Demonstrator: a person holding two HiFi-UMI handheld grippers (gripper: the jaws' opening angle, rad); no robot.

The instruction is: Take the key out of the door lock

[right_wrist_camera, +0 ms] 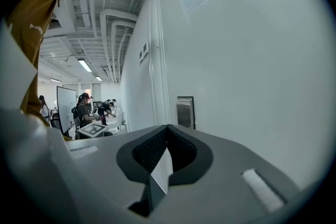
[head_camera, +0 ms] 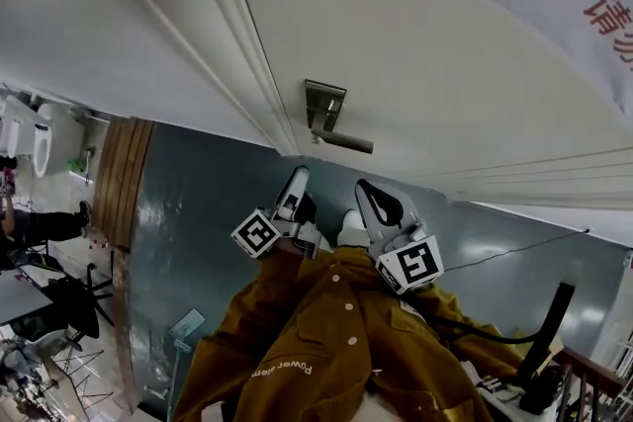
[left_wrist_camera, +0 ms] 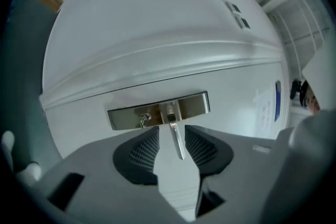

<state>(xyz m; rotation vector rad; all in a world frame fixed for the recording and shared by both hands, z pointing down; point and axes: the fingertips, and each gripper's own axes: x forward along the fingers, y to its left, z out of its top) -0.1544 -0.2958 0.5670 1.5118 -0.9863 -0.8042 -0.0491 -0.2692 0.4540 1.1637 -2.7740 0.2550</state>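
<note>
The left gripper stands wide, its 2 ribbed pads well apart and pressing on nothing. In its own view only the lever handle shows in the gap, and it lies farther off, untouched. The right gripper is closed, its 2 tips meeting on nothing. In the head view both are held up before the door at the ends of mustard sleeves. There the left gripper is below the lock plate and slightly to its left, and the right gripper is below it and further right. The left looks the nearer of the 2, and it alone is aimed at the lock. In the left gripper view the lock plate runs crosswise to the gap. The key, a small metal piece with a ring, sits in the plate just beside the lever's root, left of the jaw line, ahead and apart. Its shaft seems to point out of the door toward the gripper, though it is too small to be sure. So the gap is lined up on the lever, not on the key. I judge that the left gripper must shift leftward in its view, advance until the pads flank the key's head, close, then pull straight back along the shaft. The lever, so near, could get caught instead.
</note>
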